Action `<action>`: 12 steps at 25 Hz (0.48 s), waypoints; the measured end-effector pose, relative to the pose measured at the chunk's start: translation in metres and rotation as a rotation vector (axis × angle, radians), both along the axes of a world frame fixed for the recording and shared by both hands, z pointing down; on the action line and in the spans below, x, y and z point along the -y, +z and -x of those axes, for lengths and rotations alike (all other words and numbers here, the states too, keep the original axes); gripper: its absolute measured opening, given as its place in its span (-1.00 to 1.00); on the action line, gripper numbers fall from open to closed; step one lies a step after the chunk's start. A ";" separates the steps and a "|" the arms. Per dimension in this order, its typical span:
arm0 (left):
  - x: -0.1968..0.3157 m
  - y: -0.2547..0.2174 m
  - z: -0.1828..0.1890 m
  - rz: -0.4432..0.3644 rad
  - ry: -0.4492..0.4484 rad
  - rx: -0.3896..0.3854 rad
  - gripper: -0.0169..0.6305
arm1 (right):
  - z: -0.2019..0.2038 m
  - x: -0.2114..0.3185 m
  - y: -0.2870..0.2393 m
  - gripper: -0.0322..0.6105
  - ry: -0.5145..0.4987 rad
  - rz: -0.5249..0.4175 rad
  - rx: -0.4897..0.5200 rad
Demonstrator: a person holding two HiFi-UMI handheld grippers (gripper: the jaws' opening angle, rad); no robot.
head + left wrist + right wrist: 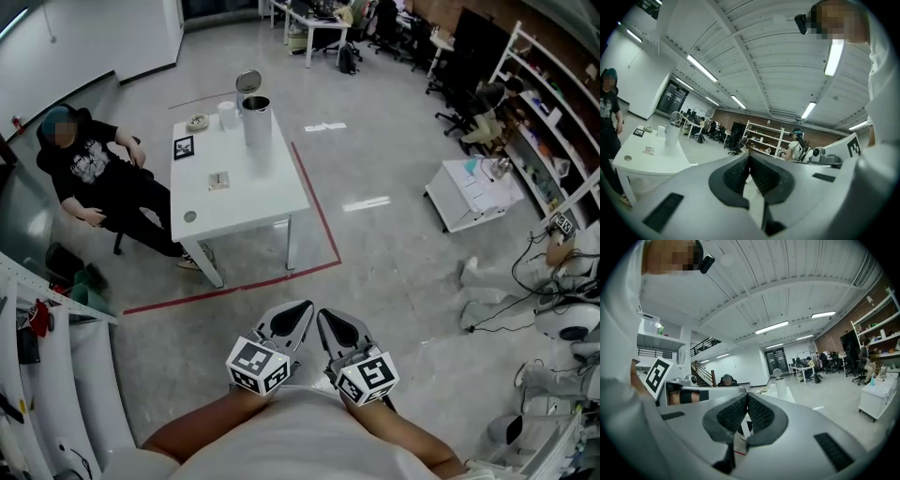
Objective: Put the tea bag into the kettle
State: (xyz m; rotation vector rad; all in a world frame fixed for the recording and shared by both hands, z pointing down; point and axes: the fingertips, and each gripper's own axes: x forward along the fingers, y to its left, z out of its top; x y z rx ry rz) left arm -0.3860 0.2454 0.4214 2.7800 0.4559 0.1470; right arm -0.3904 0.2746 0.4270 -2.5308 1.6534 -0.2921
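Kettle (256, 122), tea bag (218, 181) apart on table (272, 202) (head view clearest); left gripper (749, 158), right gripper (746, 398) fingers (736, 176) together, empty.

Left gripper (306, 307) and right gripper (324, 317), same build: pale grey shells, black ribbed pads on the jaws, white cubes (256, 366) with black square markers. Wearer's top (291, 436) is off-white.

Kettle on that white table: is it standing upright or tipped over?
Upright. In the head view the kettle stands on its base near the far edge of the white table, its round top facing up.
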 end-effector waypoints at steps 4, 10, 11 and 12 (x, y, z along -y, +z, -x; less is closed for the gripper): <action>0.048 -0.002 -0.008 0.006 0.010 -0.005 -0.91 | -0.010 0.048 -0.001 -0.87 0.010 0.000 0.008; 0.122 -0.003 -0.007 0.008 -0.012 -0.013 -0.91 | -0.010 0.123 -0.006 -0.87 -0.014 0.003 -0.007; 0.134 -0.002 -0.006 0.004 -0.020 -0.015 -0.91 | -0.008 0.135 -0.007 -0.87 -0.022 0.005 -0.016; 0.144 -0.002 -0.005 0.000 -0.028 -0.016 -0.91 | -0.007 0.145 -0.006 -0.87 -0.029 0.005 -0.021</action>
